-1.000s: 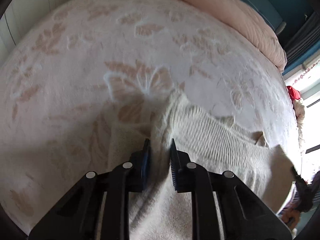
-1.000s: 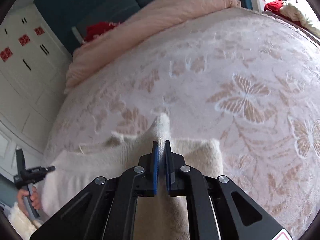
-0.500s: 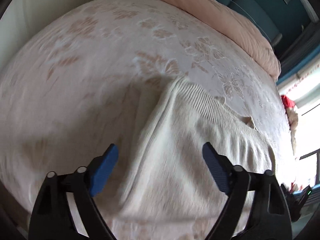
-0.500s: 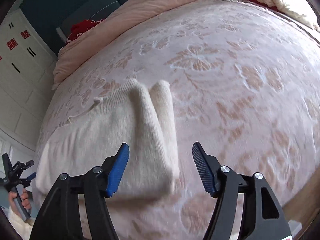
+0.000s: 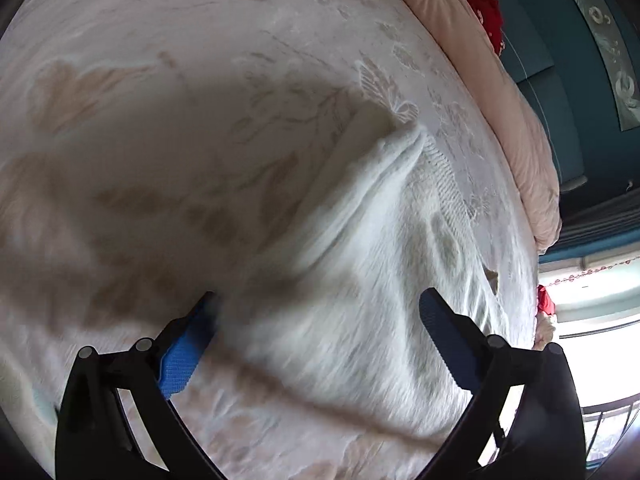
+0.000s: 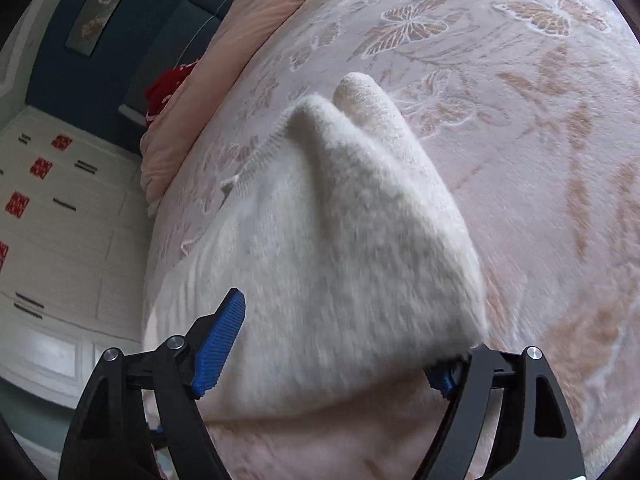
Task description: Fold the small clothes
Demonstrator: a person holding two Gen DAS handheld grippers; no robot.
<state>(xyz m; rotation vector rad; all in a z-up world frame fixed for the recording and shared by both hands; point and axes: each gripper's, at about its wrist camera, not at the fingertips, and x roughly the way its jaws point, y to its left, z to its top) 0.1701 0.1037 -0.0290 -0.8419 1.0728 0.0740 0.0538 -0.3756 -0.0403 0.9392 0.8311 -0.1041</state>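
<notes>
A cream knitted sweater [image 5: 372, 264] lies folded on a pale floral bedspread [image 5: 160, 120]. In the right wrist view the sweater [image 6: 340, 248] shows a ribbed hem at its far edge and a rolled fold on its right side. My left gripper [image 5: 316, 340] is open, just above the sweater's near edge, holding nothing. My right gripper [image 6: 332, 356] is open and empty above the sweater's near right corner; the cloth hides part of its right finger.
A pink duvet [image 5: 500, 92] runs along the far side of the bed, with a red item [image 5: 486, 10] behind it. White cupboards [image 6: 52, 220] stand to the left in the right wrist view. A bright window [image 5: 592, 340] is at the right.
Both grippers, shut on the sweater a second ago, have let it go and opened wide. Both have pulled back from the cloth and turned; the sweater now lies flat.
</notes>
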